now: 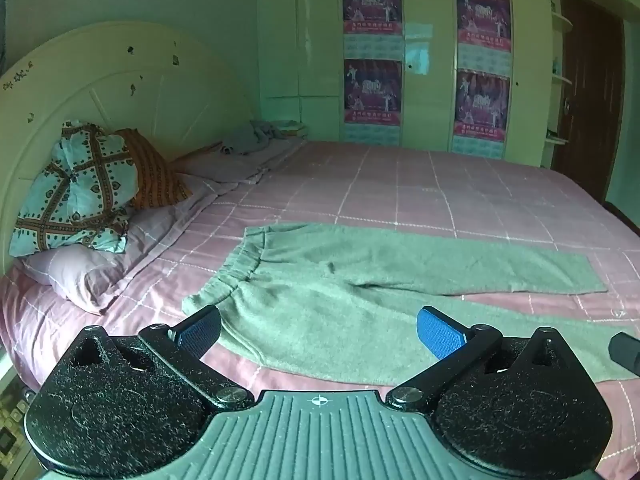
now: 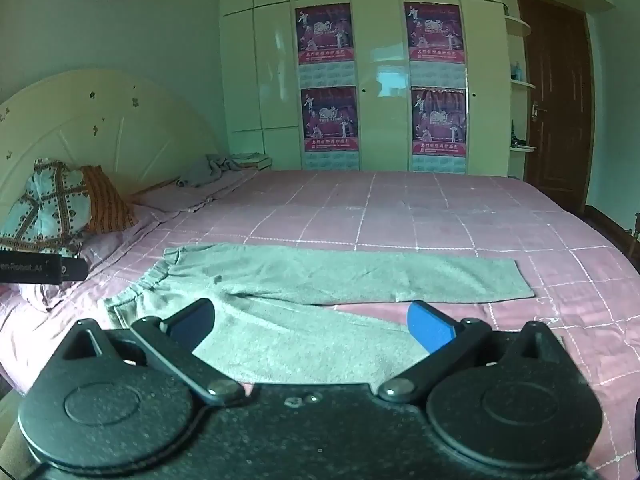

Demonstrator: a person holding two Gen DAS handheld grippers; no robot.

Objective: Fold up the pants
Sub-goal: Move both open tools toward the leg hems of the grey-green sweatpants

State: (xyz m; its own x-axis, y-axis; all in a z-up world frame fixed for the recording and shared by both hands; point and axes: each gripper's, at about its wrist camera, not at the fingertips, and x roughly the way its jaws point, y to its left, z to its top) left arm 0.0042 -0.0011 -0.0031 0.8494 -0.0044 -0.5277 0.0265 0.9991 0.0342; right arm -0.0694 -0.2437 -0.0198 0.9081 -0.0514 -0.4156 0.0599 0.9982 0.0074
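Observation:
Grey-green pants (image 1: 360,276) lie flat on the pink checked bed (image 1: 400,184), waistband to the left and both legs spread out to the right. My left gripper (image 1: 320,330) hovers open above the near hip and leg, blue pads wide apart, nothing between them. In the right wrist view the same pants (image 2: 320,276) stretch across the bed (image 2: 400,208); my right gripper (image 2: 312,324) is open over the near leg, holding nothing. The near leg's hem is hidden behind the grippers.
Patterned pillows (image 1: 76,188) and a lilac pillow (image 1: 92,276) lie by the curved headboard (image 1: 120,80) on the left. Crumpled grey cloth (image 1: 256,136) sits at the bed's far corner. White wardrobes with posters (image 1: 372,52) and a brown door (image 1: 588,92) stand behind.

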